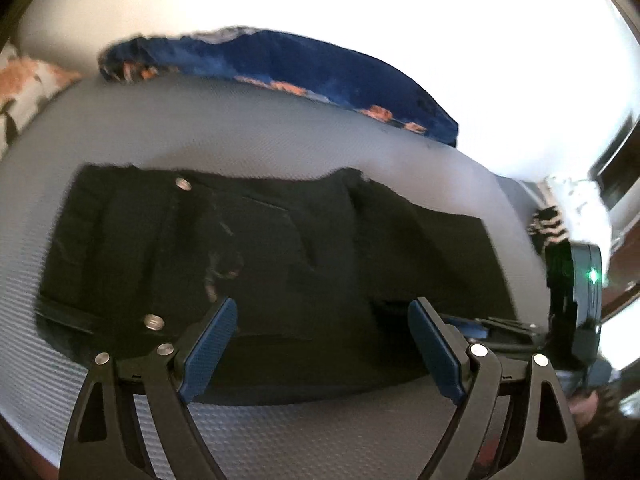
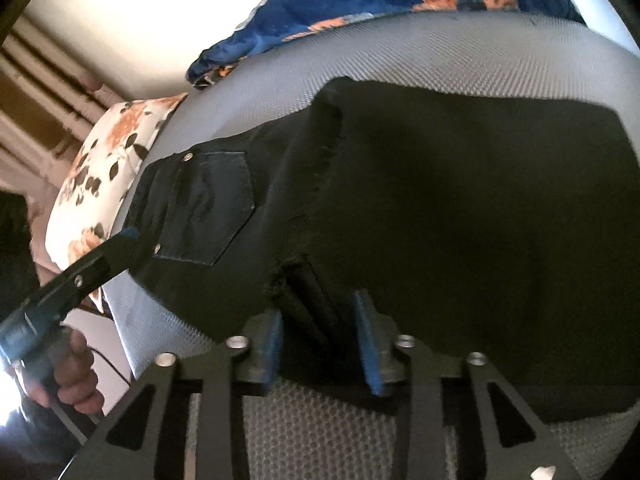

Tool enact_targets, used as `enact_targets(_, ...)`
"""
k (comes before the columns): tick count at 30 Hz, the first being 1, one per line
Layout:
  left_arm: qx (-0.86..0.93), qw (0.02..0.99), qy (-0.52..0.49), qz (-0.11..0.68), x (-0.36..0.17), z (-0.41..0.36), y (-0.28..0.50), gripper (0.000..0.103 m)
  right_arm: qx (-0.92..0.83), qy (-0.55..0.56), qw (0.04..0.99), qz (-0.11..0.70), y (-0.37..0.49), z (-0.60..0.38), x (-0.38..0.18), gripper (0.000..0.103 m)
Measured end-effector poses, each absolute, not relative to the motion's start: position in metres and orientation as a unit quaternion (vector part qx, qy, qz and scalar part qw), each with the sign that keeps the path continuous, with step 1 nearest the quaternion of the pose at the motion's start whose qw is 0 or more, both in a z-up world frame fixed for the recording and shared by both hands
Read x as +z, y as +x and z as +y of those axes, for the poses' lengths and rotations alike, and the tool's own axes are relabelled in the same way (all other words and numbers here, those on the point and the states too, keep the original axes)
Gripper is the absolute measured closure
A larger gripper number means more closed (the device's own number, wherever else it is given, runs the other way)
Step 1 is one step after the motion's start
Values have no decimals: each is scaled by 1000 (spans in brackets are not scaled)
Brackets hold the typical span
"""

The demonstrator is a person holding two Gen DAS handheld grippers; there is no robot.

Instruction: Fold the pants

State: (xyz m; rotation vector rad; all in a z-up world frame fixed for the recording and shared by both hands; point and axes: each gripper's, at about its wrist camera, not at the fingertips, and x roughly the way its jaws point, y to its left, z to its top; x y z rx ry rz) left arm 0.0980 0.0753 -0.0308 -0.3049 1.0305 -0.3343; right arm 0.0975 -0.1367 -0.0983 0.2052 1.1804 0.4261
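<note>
Grey textured mattress [image 1: 280, 136] fills both views; blue floral blanket [image 1: 280, 64] along far edge, floral pillow [image 2: 108, 152] at side. Black pants [image 1: 248, 248] lie flat on mattress, already doubled, waistband rivets and back pocket [image 2: 212, 204] showing. Left claw [image 1: 322, 344] wide apart, hovering over near edge, holding nothing. Right claw [image 2: 320, 344] part open, straddling frayed hem fold, not visibly clamped. Denim likely heavy, limp, non-slippery, holds crease; best grip probably thick hem or waistband, both layers together.
</note>
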Motion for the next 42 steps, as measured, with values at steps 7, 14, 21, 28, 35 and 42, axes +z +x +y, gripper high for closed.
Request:
enact_targets(7, -200, 789, -215, 540, -48, 59, 113, 20, 171, 120, 826, 524, 73, -181, -74, 56)
enact_targets(14, -210, 700, -298, 614, -83, 43, 129, 44, 141, 178, 826, 516, 74, -221, -78, 56)
enact_targets(21, -202, 668, -301, 650, -100, 27, 132, 45, 132, 208, 818, 519, 75, -233, -91, 56)
enact_targets(28, -200, 657, -304, 660, -104, 16, 143, 45, 127, 233, 814, 517, 76, -247, -97, 56)
enact_targets(35, -216, 647, -310, 663, -112, 5, 140, 82, 123, 246, 810, 518, 76, -253, -99, 56)
enact_targets(42, -212, 655, -311, 655, -115, 2, 145, 90, 116, 237, 812, 520, 78, -252, -98, 56)
